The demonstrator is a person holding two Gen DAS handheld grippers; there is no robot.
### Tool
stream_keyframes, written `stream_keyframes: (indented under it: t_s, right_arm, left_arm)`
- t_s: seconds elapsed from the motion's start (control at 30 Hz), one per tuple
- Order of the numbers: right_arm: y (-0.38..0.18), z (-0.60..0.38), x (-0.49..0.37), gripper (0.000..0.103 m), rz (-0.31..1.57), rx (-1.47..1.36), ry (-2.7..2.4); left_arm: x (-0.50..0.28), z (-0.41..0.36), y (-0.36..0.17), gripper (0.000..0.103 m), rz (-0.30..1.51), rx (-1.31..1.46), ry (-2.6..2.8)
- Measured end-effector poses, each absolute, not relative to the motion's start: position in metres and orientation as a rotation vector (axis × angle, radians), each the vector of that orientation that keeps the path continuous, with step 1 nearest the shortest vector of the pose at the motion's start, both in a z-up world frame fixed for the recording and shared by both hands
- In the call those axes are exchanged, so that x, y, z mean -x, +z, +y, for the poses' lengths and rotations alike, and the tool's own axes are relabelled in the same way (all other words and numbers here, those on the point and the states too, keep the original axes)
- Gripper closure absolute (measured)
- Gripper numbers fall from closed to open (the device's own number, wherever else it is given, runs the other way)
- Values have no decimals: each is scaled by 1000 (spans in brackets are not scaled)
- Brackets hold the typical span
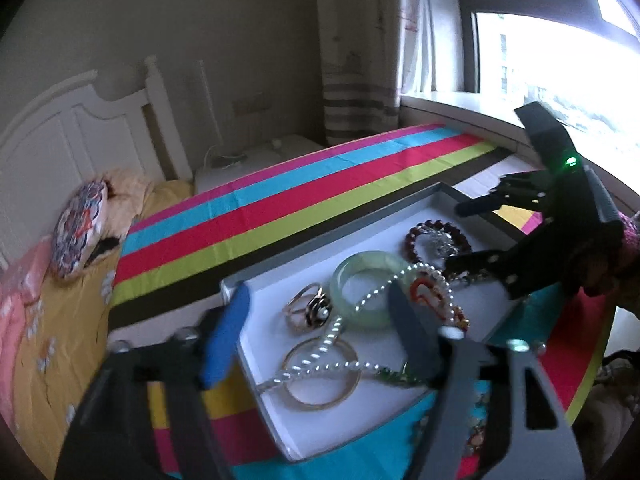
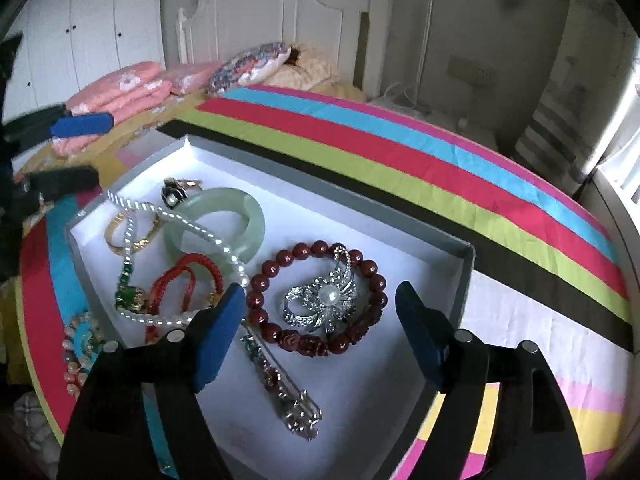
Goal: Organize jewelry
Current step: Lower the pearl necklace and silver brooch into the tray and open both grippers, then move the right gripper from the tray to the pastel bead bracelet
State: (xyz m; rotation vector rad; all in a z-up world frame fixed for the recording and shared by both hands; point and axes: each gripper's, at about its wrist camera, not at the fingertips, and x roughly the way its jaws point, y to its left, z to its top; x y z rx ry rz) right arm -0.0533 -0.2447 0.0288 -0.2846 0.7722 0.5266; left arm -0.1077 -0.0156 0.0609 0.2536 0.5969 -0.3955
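Sorting step: both tools gaping, empty, over white-lined grey box point(image 2: 466, 268). Left tool point(image 1: 320, 320) above pale green jade bangle point(image 1: 366, 280); right tool point(image 2: 320, 316) above dark red bead bracelet point(image 2: 362, 270). Next: likely pick one untangled piece.

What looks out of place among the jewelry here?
One beaded bracelet lies outside the tray, on the striped cloth. Inside, the pearl necklace lies draped across the jade bangle, tangled with other pieces.

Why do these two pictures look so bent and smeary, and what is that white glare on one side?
Left wrist view: the window is blown out white, the left gripper is motion-blurred, and the tray edges bow. Right wrist view: sharper and evenly lit, the brooch crisp, though the striped cloth curves and the corners go black.
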Motion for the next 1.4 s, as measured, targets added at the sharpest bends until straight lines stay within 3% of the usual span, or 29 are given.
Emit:
stream_keyframes:
  t_s: [0.07, 0.13, 0.2, 0.43, 0.67, 0.87, 0.97, 1.27, 1.4]
  right_arm:
    - [33, -248, 59, 29, 759, 274, 524]
    - [39, -252, 67, 29, 740, 255, 523]
    - [48, -260, 76, 24, 714, 222, 516]
    - [73, -277, 117, 10, 631, 131, 512]
    - [69, -279, 161, 10, 622, 72, 566]
    - [45, -250, 186, 10, 676, 108, 651]
    - [38, -227, 195, 15, 691, 170, 692]
    - [26, -197, 194, 51, 756, 237, 718]
    - [24, -193, 185, 60, 769, 249, 694]
  left_arm:
    - [109, -9, 57, 22, 604, -226, -378]
    - [114, -1, 53, 9, 595, -197, -338]
    - [124, 7, 50, 3, 571, -179, -276]
    - [163, 19, 37, 3, 537, -143, -133]
    - [182, 36, 32, 3, 506, -95, -56]
    - [165, 47, 21, 3, 630, -18, -84]
    - [163, 52, 18, 3, 646, 4, -94]
    - [166, 49, 19, 3, 626, -16, -101]
    - [168, 45, 20, 3, 612, -38, -92]
